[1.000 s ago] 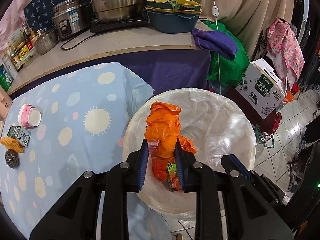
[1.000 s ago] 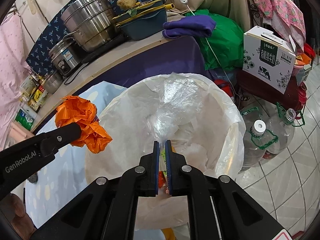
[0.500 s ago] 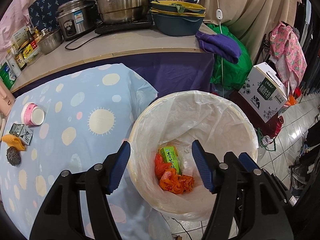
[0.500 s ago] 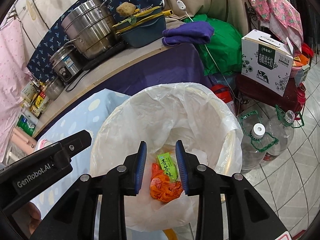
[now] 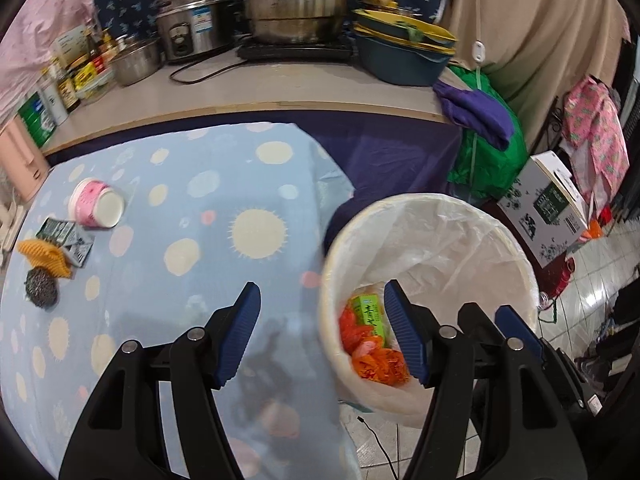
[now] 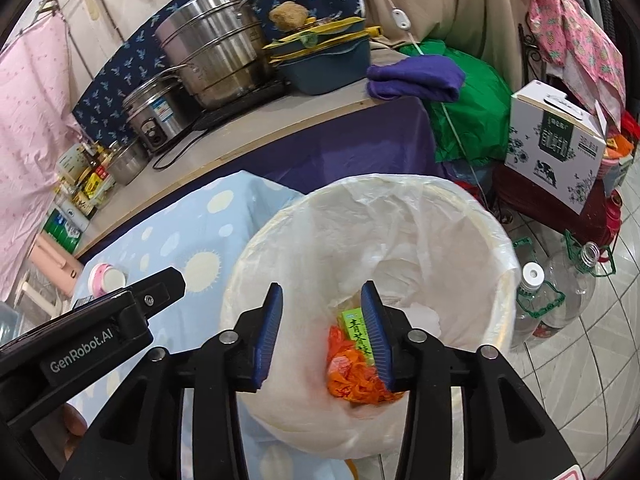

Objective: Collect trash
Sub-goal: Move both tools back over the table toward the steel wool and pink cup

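A round bin (image 5: 516, 256) lined with a clear bag stands beside the table; it also shows in the right wrist view (image 6: 460, 208). Inside lie a crumpled orange plastic bag (image 5: 378, 360) (image 6: 352, 376) and a green carton (image 5: 368, 314) (image 6: 358, 332). My left gripper (image 5: 322, 330) is open and empty, above the table edge and the bin's left rim. My right gripper (image 6: 322, 330) is open and empty over the bin. On the table's left lie a pink cup (image 5: 96, 202) on its side, a dark packet (image 5: 66, 240), an orange wrapper (image 5: 42, 258) and a steel scourer (image 5: 40, 286).
The table (image 5: 192, 256) has a blue spotted cloth. Behind it a counter (image 5: 248, 88) holds pots, a rice cooker, bowls and bottles. A milk box (image 6: 556, 144) and plastic bottles (image 6: 532, 300) stand on the floor right of the bin.
My left gripper opened and dropped the orange bag into the bin, then swung left toward the table. My right gripper opened wider and dropped the green carton in.
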Demonstrator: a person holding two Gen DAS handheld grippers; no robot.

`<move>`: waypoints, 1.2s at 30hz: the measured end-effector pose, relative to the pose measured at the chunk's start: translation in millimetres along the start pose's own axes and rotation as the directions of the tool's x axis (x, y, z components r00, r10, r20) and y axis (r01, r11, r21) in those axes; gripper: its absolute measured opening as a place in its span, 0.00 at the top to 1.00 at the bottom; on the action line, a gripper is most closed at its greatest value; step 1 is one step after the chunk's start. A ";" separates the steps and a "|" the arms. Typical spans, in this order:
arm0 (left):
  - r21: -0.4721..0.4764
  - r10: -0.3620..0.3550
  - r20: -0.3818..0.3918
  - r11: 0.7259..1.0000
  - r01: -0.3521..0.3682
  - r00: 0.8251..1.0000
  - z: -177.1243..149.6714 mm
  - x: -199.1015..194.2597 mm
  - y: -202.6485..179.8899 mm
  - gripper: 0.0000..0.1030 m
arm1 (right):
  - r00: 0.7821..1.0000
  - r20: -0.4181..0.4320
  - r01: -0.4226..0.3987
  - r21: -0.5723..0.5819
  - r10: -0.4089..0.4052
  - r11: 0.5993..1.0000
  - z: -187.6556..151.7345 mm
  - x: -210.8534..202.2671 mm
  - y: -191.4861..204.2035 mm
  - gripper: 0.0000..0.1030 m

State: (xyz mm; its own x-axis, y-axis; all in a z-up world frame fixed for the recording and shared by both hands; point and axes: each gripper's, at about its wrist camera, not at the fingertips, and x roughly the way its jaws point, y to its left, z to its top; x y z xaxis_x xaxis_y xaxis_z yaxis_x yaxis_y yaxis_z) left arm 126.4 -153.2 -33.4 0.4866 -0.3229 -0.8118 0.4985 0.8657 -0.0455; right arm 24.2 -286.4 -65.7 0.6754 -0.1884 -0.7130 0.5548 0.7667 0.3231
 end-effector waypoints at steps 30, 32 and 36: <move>-0.510 0.362 -0.104 0.780 -0.362 0.926 -61.8 -29.9 330.8 0.13 | 0.966 -0.195 -0.231 -0.349 0.171 0.908 -67.0 50.5 238.4 0.47; -0.517 0.363 -0.110 0.774 -0.365 0.925 -63.7 -27.0 341.8 0.13 | 0.964 -0.203 -0.238 -0.364 0.173 0.900 -69.7 53.3 249.0 0.47; -0.521 0.359 -0.117 0.772 -0.365 0.926 -65.1 -21.1 355.8 0.13 | 0.959 -0.217 -0.254 -0.387 0.180 0.886 -72.2 60.7 269.9 0.47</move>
State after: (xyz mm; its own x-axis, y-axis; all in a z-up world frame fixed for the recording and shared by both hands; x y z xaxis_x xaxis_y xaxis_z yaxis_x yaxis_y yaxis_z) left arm 246.8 186.5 -70.4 0.5454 0.0564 -0.8363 -0.1667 0.9851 -0.0422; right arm 179.8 -46.5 -66.7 0.6428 0.0904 -0.7607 0.1320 0.9651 0.2263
